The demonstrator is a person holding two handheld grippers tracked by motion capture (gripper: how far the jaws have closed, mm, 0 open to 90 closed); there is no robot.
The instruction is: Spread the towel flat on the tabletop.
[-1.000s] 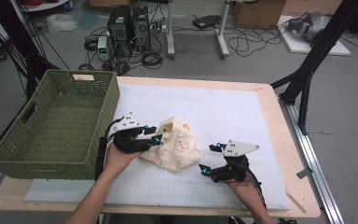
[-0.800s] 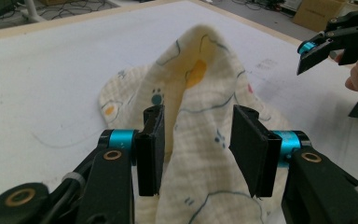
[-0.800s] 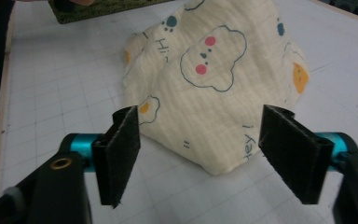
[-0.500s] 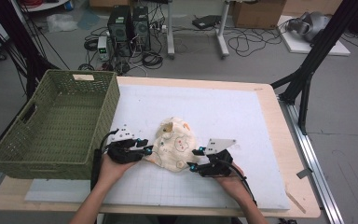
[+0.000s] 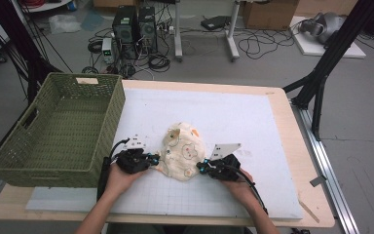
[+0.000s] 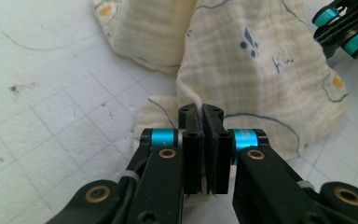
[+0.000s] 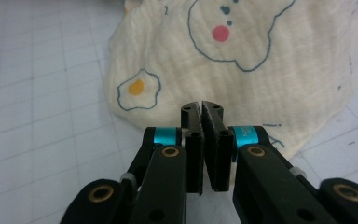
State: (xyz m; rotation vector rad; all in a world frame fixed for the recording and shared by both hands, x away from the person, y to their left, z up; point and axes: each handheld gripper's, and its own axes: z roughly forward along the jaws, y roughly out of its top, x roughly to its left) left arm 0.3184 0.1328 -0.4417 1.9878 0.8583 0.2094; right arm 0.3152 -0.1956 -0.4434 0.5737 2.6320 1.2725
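Cream muslin cloth (image 5: 182, 152), crinkled and printed with fried eggs, blue-outlined animal faces and a pink cheek dot, lies bunched in a loose heap near the front middle of the white gridded tabletop (image 5: 253, 122). The left hand-held gripper (image 6: 202, 111) has its jaws pressed together on the cloth's near-left edge. The right hand-held gripper (image 7: 201, 108) is likewise clamped on the cloth's near-right edge. A green woven basket (image 5: 58, 129) sits at the left.

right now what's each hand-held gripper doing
Left hand-held gripper: closed on the cloth edge.
Right hand-held gripper: closed on the cloth's edge.
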